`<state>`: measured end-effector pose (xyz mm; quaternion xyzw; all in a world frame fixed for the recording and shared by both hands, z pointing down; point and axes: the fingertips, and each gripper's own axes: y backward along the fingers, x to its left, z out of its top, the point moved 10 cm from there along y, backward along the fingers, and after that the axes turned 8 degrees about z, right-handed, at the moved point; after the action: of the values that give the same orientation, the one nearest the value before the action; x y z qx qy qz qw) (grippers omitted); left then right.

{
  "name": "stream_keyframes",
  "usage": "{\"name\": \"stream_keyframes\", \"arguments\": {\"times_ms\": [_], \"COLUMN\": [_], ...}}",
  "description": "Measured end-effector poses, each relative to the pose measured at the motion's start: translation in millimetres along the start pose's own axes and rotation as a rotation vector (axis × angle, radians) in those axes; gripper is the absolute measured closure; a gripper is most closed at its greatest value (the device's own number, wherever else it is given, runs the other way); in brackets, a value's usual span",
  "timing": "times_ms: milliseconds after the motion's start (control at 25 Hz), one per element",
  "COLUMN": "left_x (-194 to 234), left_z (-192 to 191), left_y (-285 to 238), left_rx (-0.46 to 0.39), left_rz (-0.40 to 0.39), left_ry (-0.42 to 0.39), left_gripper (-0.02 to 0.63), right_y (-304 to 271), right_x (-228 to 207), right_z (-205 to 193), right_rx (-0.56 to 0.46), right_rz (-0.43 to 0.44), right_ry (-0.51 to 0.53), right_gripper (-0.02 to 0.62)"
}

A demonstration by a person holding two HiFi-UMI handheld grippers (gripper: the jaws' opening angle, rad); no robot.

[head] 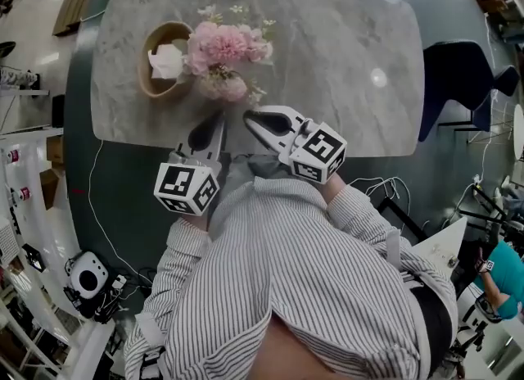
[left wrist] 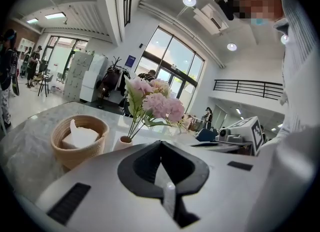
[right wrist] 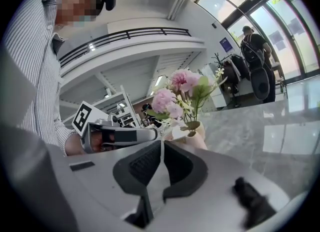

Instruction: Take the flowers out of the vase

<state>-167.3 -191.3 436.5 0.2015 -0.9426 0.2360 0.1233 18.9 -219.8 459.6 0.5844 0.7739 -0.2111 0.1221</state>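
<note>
A bunch of pink flowers point(head: 225, 45) stands in a small pale vase point(left wrist: 122, 142) on the marble table point(head: 344, 67). The blooms hide the vase in the head view. In the left gripper view the flowers point(left wrist: 155, 103) rise just beyond the jaws. My left gripper point(head: 219, 116) is shut and empty, near the table's front edge, short of the vase. My right gripper point(head: 248, 116) is beside it, also shut and empty, pointing at the flowers point(right wrist: 175, 96) and vase point(right wrist: 192, 135). Both jaw pairs meet at their tips point(left wrist: 161, 143) point(right wrist: 162, 143).
A woven basket point(head: 155, 75) holding a white tissue sits left of the vase, close to it. A dark blue chair point(head: 458, 75) stands at the table's right end. Cables and a small device point(head: 86, 276) lie on the floor at left. Another person point(head: 499, 276) is at lower right.
</note>
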Motion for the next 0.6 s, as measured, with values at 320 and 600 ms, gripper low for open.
{"name": "stream_keyframes", "arguments": {"times_ms": [320, 600], "left_x": [-3, 2], "left_z": [0, -8], "left_y": [-13, -22], "left_rx": [0.011, 0.043], "left_rz": [-0.016, -0.001], "left_ry": [0.005, 0.037], "left_gripper": [0.594, 0.594], "right_y": [-6, -19], "right_x": [-27, -54], "right_z": [4, 3], "right_rx": [-0.003, -0.012], "right_rz": [-0.030, -0.031], "right_ry": [0.012, 0.002], "right_gripper": [0.578, 0.578]}}
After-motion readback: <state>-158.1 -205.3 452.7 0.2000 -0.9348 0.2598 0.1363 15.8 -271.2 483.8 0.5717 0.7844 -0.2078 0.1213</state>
